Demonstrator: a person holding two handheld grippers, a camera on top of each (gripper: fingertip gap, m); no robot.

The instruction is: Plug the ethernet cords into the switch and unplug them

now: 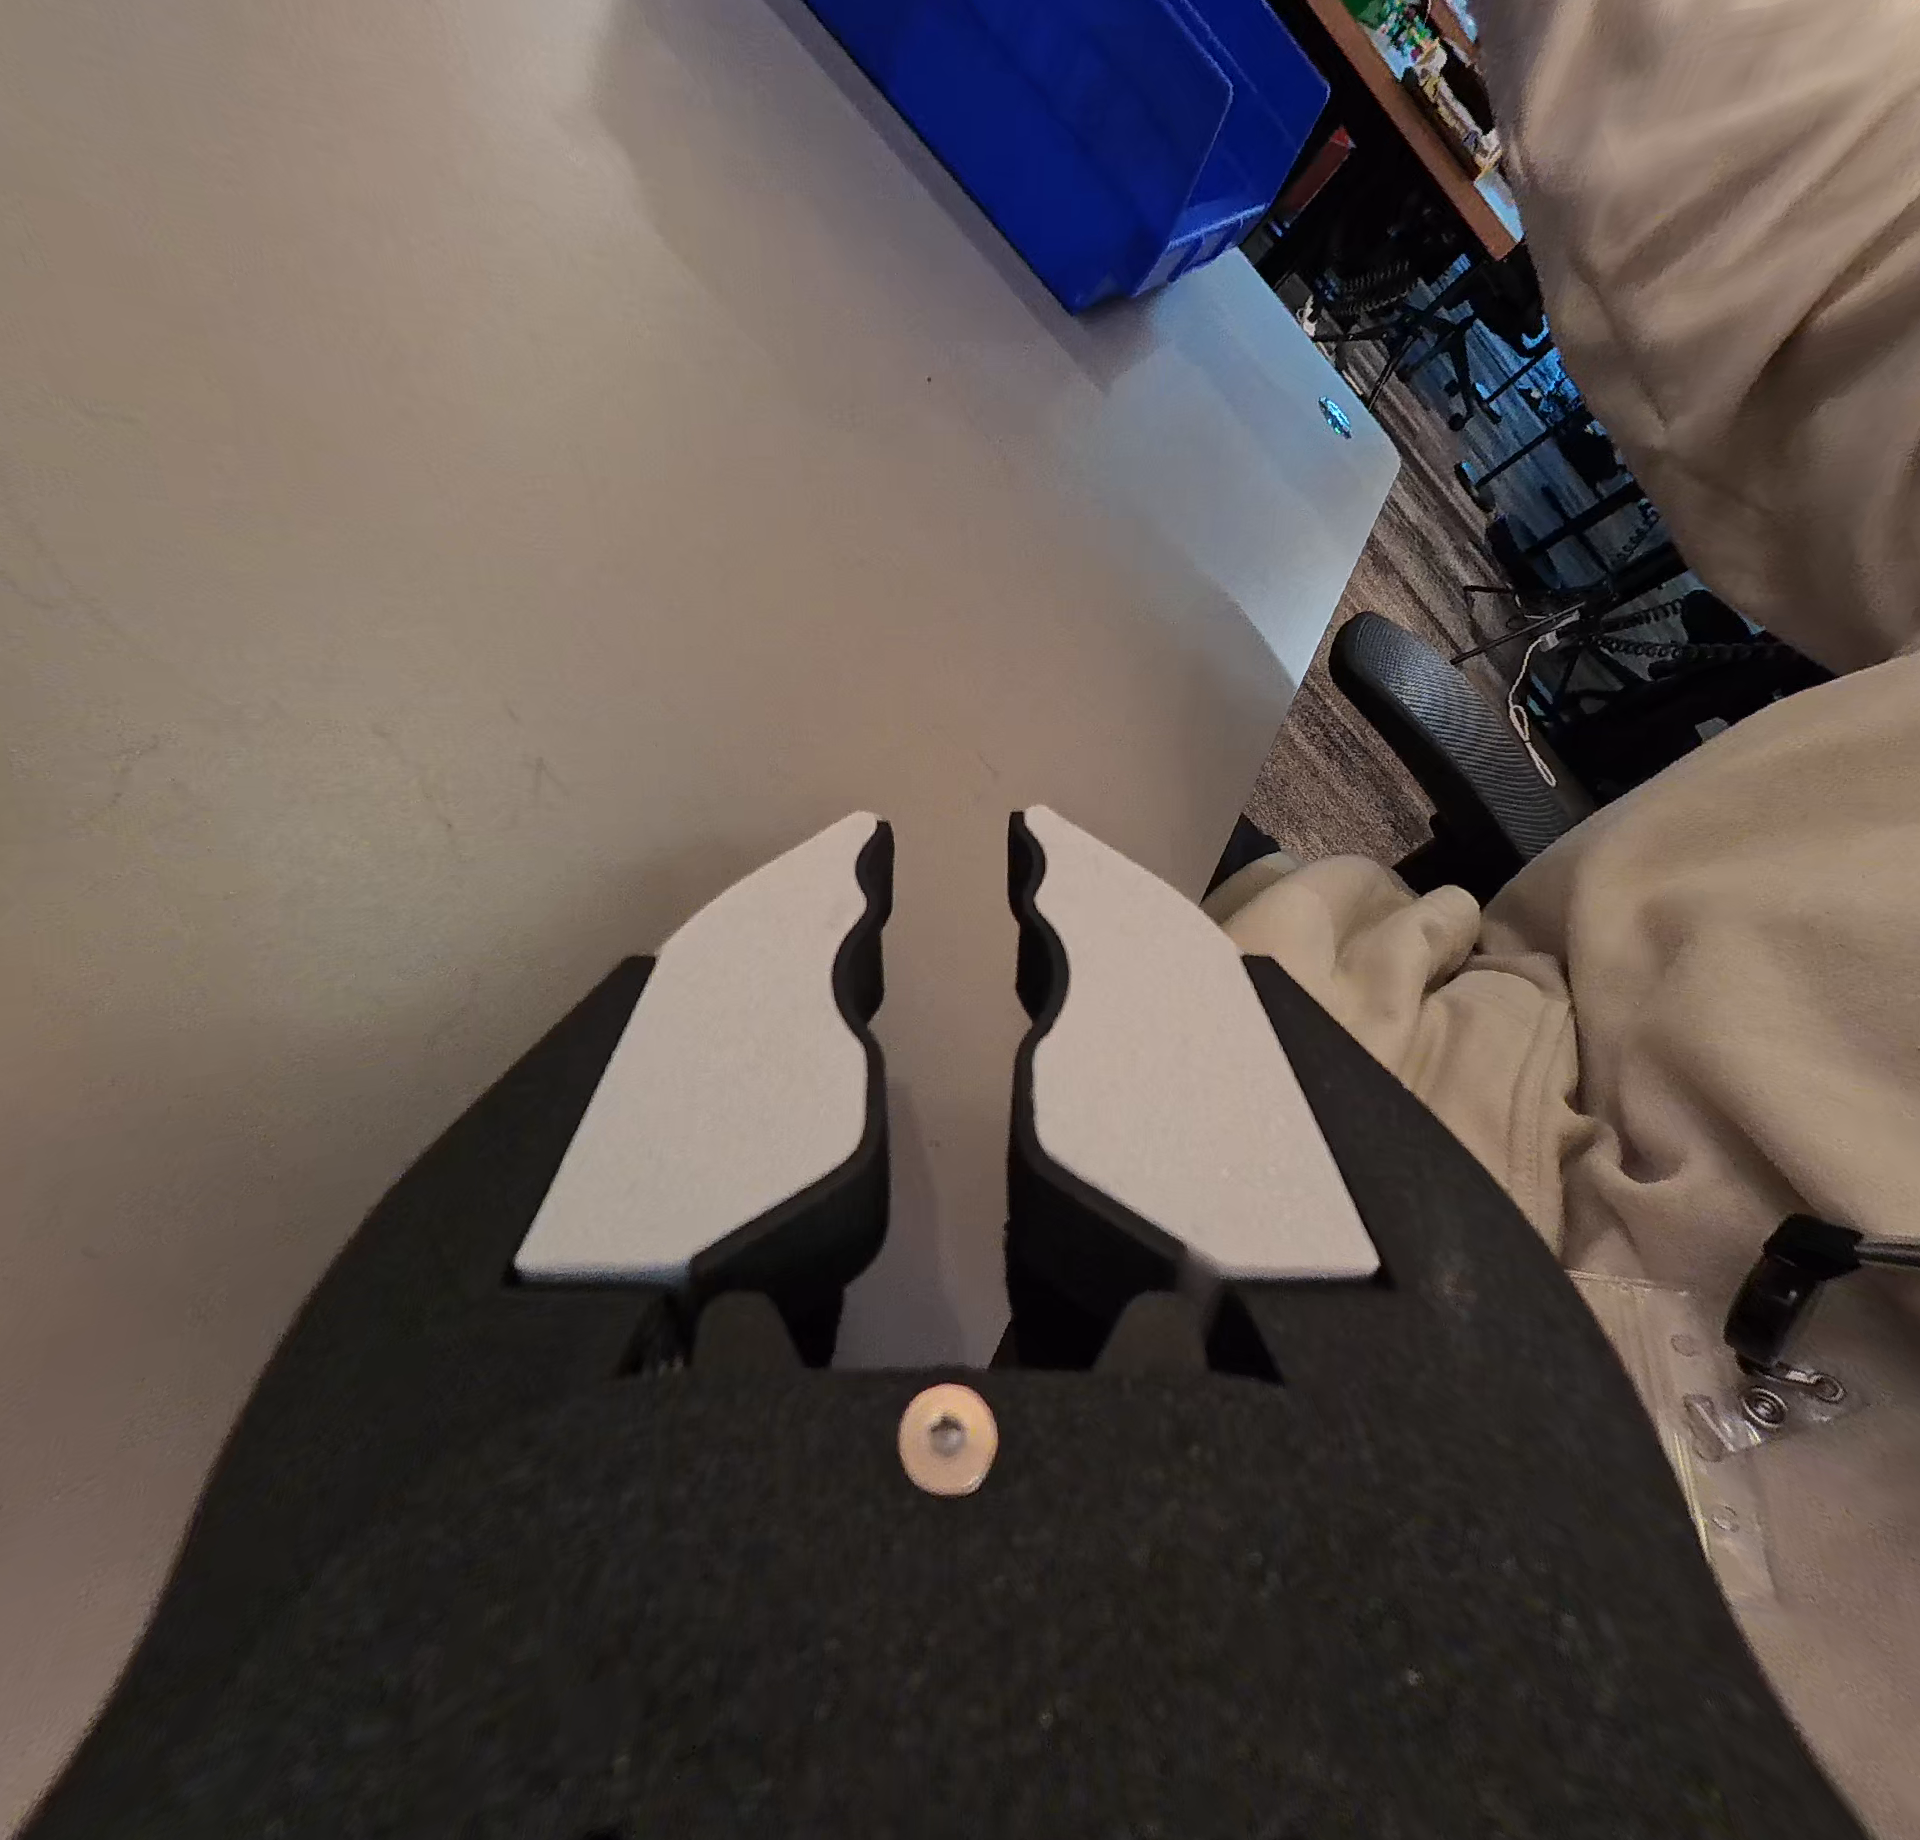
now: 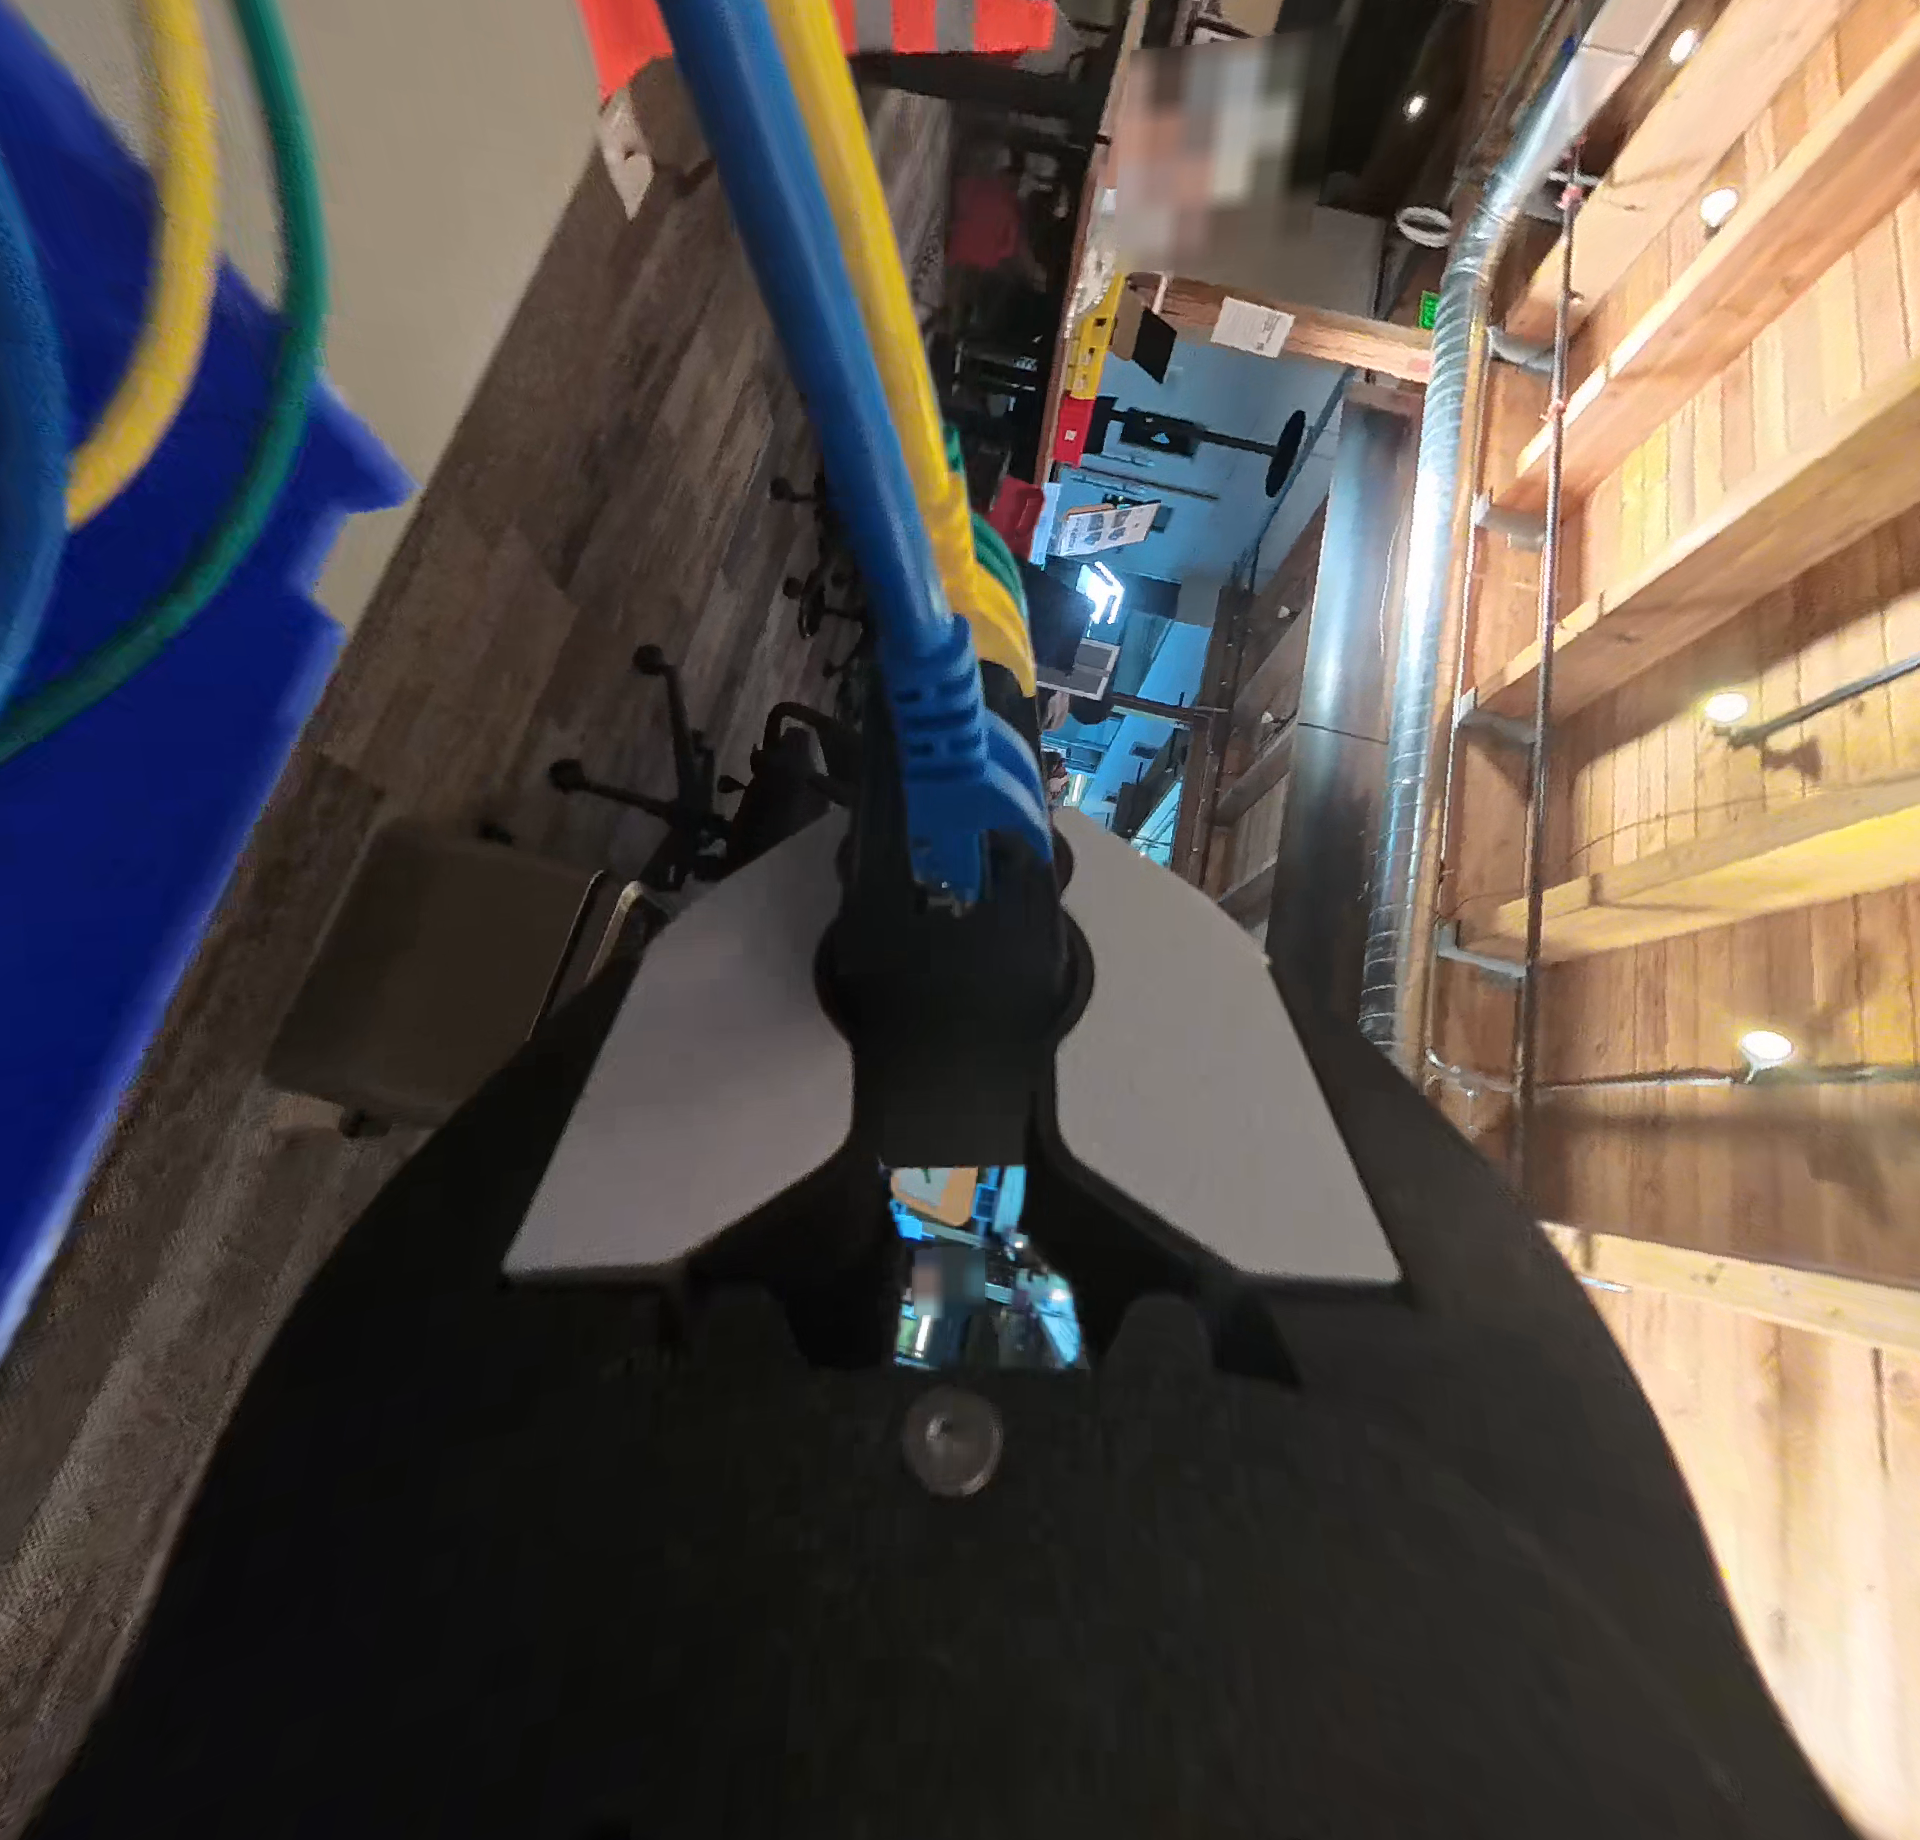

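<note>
In the left wrist view, the left gripper (image 1: pixel 951 834) sits at lower centre over the pale desk (image 1: pixel 416 440), its fingers (image 1: pixel 769 1011) a narrow gap apart and empty. A blue bin (image 1: pixel 1049 97) rests on the desk at the upper middle. In the right wrist view, the right gripper (image 2: pixel 961 855) pinches the blue ethernet cord (image 2: pixel 810 336) at its plug, centre frame; yellow cord (image 2: pixel 862 232) and green cord (image 2: pixel 291 336) hang alongside. The switch is out of sight.

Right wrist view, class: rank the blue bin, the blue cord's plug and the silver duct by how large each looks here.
1. Blue bin, though it is close to the camera and cut off by the frame.
2. Silver duct, long but far off.
3. Blue cord's plug, pinched in the right gripper.
</note>
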